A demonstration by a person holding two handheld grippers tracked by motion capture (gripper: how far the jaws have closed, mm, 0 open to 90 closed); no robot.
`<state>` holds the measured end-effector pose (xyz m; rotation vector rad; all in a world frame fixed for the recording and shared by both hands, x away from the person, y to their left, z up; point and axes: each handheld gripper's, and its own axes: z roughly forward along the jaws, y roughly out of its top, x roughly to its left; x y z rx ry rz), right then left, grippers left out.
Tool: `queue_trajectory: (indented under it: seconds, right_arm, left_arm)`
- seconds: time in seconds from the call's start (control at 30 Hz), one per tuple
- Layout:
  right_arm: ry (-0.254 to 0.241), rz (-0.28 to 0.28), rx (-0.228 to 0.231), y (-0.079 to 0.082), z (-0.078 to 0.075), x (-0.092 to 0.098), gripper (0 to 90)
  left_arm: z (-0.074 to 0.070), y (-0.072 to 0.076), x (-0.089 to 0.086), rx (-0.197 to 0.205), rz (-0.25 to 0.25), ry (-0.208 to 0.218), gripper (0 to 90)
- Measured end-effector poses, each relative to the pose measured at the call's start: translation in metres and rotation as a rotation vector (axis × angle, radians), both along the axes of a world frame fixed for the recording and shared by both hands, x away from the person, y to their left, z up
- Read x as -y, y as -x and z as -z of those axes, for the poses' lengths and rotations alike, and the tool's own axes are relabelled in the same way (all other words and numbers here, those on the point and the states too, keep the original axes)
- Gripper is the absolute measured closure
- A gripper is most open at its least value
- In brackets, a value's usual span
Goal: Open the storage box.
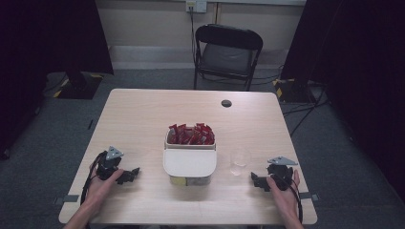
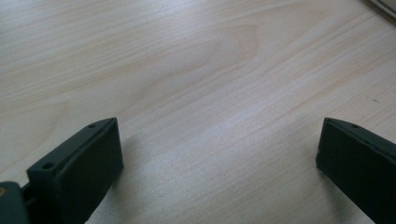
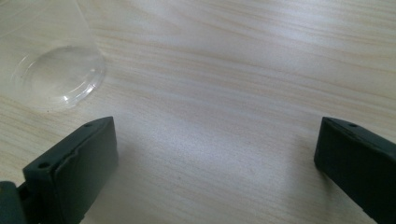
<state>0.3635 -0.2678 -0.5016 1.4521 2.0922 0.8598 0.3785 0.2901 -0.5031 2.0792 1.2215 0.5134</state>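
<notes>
A white box stands at the table's middle, its far compartment packed with red sachets and a flat white lid over its near part. A clear plastic cup stands upright just right of the box; its base shows at the upper left of the right gripper view. My left gripper rests on the table left of the box, open, with bare wood between its jaws. My right gripper rests right of the cup, open and empty.
The light wooden table has a small dark round cap near its far edge. A black folding chair stands beyond the table. Dark curtains hang at both sides.
</notes>
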Motion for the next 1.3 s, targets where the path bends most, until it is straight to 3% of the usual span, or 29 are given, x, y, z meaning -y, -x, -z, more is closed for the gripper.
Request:
queue_trajectory:
  seconds: [0.3,0.73,0.8,1.3]
  right_arm:
    - [0.000,0.000,-0.001,0.000,0.000,0.000,0.0]
    - [0.000,0.004,0.002,0.000,0.000,0.000,0.0]
    - [0.000,0.004,0.002,0.000,0.000,0.000,0.0]
    - [0.000,0.004,0.002,0.000,0.000,0.000,0.0]
  left_arm:
    - [0.000,-0.001,0.000,0.005,-0.008,0.010,0.9]
    - [-0.003,0.002,0.001,0.012,0.005,0.005,11.2]
    - [-0.004,0.003,0.001,0.006,0.013,0.021,15.8]
    - [-0.014,0.009,0.011,0.003,0.066,0.075,16.0]
